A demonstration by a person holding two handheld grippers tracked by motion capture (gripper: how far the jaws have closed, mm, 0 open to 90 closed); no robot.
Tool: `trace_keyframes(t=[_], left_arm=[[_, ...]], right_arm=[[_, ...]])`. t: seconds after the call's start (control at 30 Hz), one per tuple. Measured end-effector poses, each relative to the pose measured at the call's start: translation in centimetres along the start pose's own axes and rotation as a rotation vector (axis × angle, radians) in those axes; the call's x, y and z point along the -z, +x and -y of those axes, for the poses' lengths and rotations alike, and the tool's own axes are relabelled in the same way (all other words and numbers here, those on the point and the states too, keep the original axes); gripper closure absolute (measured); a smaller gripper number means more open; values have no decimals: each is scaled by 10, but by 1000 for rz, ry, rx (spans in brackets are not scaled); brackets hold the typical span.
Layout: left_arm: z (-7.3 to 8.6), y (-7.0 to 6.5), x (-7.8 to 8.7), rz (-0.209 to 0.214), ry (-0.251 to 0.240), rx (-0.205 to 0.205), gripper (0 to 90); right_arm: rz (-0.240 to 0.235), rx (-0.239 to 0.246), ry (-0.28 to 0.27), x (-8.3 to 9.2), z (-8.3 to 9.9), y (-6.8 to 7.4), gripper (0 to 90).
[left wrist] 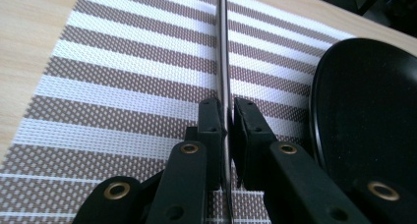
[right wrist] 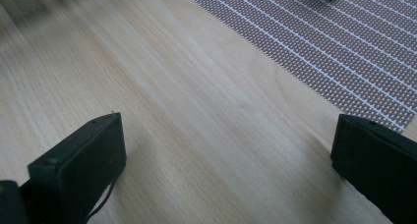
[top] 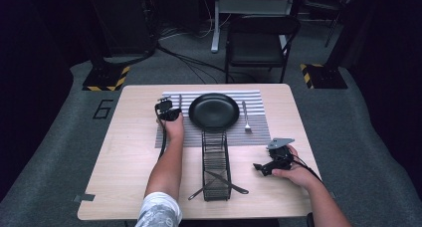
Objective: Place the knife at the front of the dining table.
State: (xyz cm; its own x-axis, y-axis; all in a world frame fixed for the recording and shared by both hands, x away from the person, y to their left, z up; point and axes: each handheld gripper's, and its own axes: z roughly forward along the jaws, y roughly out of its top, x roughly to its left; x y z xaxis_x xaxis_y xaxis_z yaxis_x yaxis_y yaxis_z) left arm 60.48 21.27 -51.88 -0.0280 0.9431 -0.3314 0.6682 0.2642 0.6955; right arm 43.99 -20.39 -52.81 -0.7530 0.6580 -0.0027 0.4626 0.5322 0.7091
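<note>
Left of the striped placemat (top: 169, 137) the wooden table (top: 124, 152) lies bare, giving open passage; the black plate (top: 214, 111) fills the mat's middle, with a fork (top: 246, 116) just right of it; the wire rack (top: 215, 165) stands as a barrier down the table's centre between the two hands, utensils (top: 226, 182) jutting from its near end; bare wood spreads before the right gripper (right wrist: 226, 150), jaws wide apart.
</note>
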Motion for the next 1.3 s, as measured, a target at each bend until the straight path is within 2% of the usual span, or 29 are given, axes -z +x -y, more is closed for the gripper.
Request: trace_keyframes(t=[0.27, 0.4, 0.43, 0.47, 0.53, 0.63, 0.67, 0.77, 0.8, 1.03, 1.07, 1.3], left_arm=[[2, 0, -2, -12, -3, -33, 826], [2, 1, -1, -14, -5, -29, 819], [2, 0, -1, -24, -12, -17, 807], [2, 1, -1, -30, -9, -32, 801], [1, 3, 0, -37, -7, -31, 790], [1, 4, 1, -28, -14, -7, 760], [0, 8, 4, -21, -6, -30, 749], [-1, 9, 6, -20, -10, -28, 739], [-2, 10, 9, -30, -7, -45, 737], [-5, 17, 22, -29, -5, -56, 707], [-5, 18, 24, -24, -12, -39, 707], [-11, 23, 42, -8, -46, -59, 705]], right_arm=[[0, 0, 0, 0, 0, 0, 0], [0, 0, 0, 0, 0, 0, 0], [0, -1, -1, 0, 0, 0, 0], [0, 0, -1, 0, 0, 0, 0], [0, 0, 0, 0, 0, 0, 0], [0, -1, 0, 0, 0, 0, 0], [0, 0, -1, 0, 0, 0, 0], [0, 0, -1, 0, 0, 0, 0], [0, 0, 0, 0, 0, 0, 0], [0, 0, -1, 0, 0, 0, 0], [0, 0, 0, 0, 0, 0, 0], [0, 0, -1, 0, 0, 0, 0]])
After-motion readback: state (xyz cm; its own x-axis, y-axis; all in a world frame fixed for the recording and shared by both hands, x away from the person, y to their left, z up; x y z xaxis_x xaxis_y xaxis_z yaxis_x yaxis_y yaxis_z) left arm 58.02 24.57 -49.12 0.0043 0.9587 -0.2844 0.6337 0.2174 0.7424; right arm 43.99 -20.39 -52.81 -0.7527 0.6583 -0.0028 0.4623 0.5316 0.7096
